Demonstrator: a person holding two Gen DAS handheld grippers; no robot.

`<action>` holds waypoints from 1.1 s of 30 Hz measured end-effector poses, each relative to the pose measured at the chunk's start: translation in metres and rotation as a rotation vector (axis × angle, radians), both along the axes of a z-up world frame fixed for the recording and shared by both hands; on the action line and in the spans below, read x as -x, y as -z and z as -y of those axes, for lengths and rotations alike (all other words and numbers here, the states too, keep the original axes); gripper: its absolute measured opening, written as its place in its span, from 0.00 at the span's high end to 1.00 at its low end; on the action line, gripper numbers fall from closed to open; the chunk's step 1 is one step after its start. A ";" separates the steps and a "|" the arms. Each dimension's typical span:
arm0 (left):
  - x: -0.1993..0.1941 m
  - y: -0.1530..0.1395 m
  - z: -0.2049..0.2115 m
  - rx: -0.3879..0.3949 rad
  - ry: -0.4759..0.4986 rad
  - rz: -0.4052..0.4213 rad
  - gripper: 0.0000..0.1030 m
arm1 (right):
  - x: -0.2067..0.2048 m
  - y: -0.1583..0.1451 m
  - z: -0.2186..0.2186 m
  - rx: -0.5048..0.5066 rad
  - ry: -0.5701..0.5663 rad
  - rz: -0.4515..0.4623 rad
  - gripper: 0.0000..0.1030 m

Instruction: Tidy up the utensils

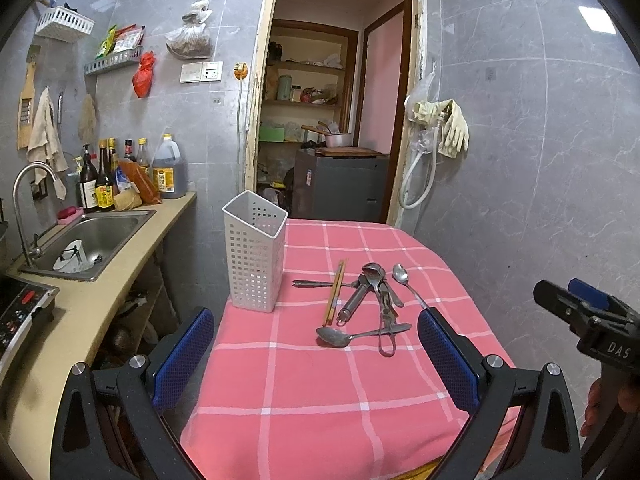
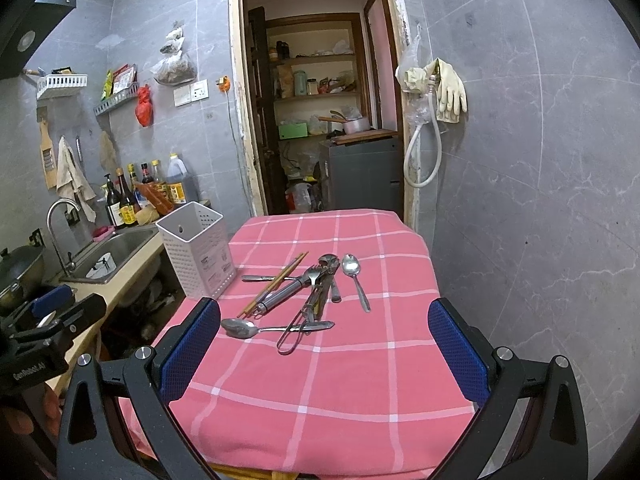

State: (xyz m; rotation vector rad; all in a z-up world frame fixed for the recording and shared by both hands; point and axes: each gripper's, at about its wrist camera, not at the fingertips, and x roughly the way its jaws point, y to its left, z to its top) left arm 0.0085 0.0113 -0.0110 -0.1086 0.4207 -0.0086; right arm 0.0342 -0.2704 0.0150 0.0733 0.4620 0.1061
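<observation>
Ahead of the wide-open, empty left gripper and right gripper, stiff, slippery thin metal spoons were seen beside the white perforated plastic holder, judged best pinched mid-handle.

Each black plastic two-finger gripper, left and right, has blue mesh-textured pads, silver screws, and white lettering at 3 o'clock.

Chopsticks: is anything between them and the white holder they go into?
Nothing visible. The chopsticks lie just right of the white perforated holder, bare pink checked tablecloth between; a knife handle crosses beneath them.
</observation>
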 end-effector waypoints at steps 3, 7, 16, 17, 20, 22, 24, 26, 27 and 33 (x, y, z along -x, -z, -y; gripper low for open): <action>-0.009 0.003 0.002 0.005 0.011 -0.004 0.01 | -0.006 0.000 0.000 -0.001 0.012 0.005 0.01; -0.022 0.001 0.002 0.008 0.020 -0.002 0.01 | -0.017 -0.001 -0.001 -0.003 0.029 0.012 0.01; -0.063 -0.002 -0.003 0.034 0.050 -0.003 0.01 | -0.049 -0.006 -0.006 0.000 0.077 0.029 0.01; -0.067 -0.003 -0.004 0.037 0.055 -0.002 0.01 | -0.054 -0.006 -0.007 0.000 0.083 0.030 0.01; -0.083 -0.004 -0.007 0.041 0.067 0.000 0.01 | -0.068 -0.007 -0.012 -0.001 0.098 0.036 0.01; -0.091 -0.004 -0.009 0.044 0.072 0.003 0.01 | -0.078 -0.008 -0.016 0.002 0.104 0.040 0.01; -0.100 -0.005 -0.012 0.047 0.076 0.011 0.01 | -0.087 -0.008 -0.021 0.002 0.106 0.048 0.01; -0.107 -0.005 -0.015 0.046 0.077 0.025 0.01 | -0.096 -0.007 -0.024 0.003 0.107 0.052 0.01; -0.112 -0.006 -0.015 0.041 0.076 0.030 0.01 | -0.100 -0.007 -0.025 0.004 0.106 0.052 0.01; -0.132 -0.009 -0.015 0.046 0.047 0.041 0.01 | -0.125 -0.007 -0.023 0.010 0.091 0.044 0.01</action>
